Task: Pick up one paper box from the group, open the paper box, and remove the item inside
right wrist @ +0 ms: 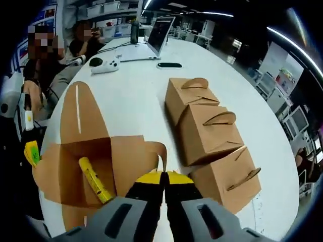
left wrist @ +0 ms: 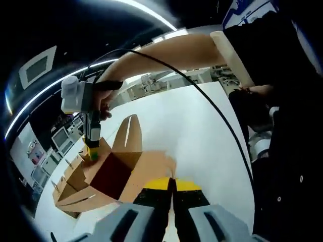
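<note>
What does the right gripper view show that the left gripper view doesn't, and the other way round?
Right gripper view: a long yellow item lying inside the open brown paper box, plus an open silver laptop and a flat black phone on the white table. Left gripper view: the person's bare forearm and a black cable by the right gripper. Both: the open box, the closed brown boxes, and the left gripper and right gripper each closed on a flap.

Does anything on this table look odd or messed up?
Only the open paper box: its flaps are splayed flat, and a yellow item lies slanted inside. The three closed boxes beside it sit in a neat row. Nothing looks spilled or damaged.
</note>
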`<state>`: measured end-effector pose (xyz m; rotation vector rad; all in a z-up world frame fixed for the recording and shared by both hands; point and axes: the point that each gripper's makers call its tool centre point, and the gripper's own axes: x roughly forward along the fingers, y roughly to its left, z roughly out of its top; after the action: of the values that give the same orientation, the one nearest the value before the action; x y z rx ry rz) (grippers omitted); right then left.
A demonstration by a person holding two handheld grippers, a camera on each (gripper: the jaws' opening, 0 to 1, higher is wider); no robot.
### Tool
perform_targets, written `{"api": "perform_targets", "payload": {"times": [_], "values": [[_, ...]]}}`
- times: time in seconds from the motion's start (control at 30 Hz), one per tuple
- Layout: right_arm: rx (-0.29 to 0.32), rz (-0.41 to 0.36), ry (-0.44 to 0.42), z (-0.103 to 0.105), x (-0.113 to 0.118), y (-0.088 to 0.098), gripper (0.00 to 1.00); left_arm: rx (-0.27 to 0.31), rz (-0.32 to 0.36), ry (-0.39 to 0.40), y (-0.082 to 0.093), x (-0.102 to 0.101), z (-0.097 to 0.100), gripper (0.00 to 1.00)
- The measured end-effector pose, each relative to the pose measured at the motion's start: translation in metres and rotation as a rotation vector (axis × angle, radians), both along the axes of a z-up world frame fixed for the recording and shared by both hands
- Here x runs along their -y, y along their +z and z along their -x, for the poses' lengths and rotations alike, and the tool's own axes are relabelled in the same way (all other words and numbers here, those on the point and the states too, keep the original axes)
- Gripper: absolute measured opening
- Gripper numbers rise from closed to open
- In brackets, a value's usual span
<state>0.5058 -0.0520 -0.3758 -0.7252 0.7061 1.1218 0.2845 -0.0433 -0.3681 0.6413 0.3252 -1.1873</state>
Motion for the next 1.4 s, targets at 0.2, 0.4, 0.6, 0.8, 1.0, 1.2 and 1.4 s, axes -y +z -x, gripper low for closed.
{"api": "perform_targets", "payload": {"times": [0.2, 0.4, 0.6, 0.8, 1.0, 1.2, 1.4], "values": [[-0.016, 0.004, 0.001, 0.003, 0.001, -0.005, 0.03, -0.03, 0.024, 0.004, -0.004, 0.0, 0.0, 0.04], [-0.008, -0.012, -0.011, 0.003, 0.001, -0.004, 0.03, -0.052, 0.025, 0.007, -0.009, 0.0, 0.0, 0.04], [-0.021, -0.017, -0.023, 0.005, 0.002, -0.013, 0.03, -0.082, 0.027, 0.012, -0.014, 0.0, -0.003, 0.04], [-0.029, -0.01, -0.024, 0.011, 0.002, -0.019, 0.03, -0.096, 0.011, 0.012, -0.02, 0.001, -0.005, 0.04], [-0.047, -0.008, -0.029, 0.017, 0.001, -0.025, 0.03, -0.117, 0.011, 0.017, -0.026, 0.001, -0.008, 0.04], [-0.059, 0.006, -0.024, 0.019, 0.003, -0.03, 0.03, -0.152, 0.019, 0.028, -0.035, 0.001, -0.014, 0.04], [-0.068, 0.016, -0.019, 0.023, 0.003, -0.031, 0.03, -0.169, 0.014, 0.044, -0.042, -0.001, -0.021, 0.04]]}}
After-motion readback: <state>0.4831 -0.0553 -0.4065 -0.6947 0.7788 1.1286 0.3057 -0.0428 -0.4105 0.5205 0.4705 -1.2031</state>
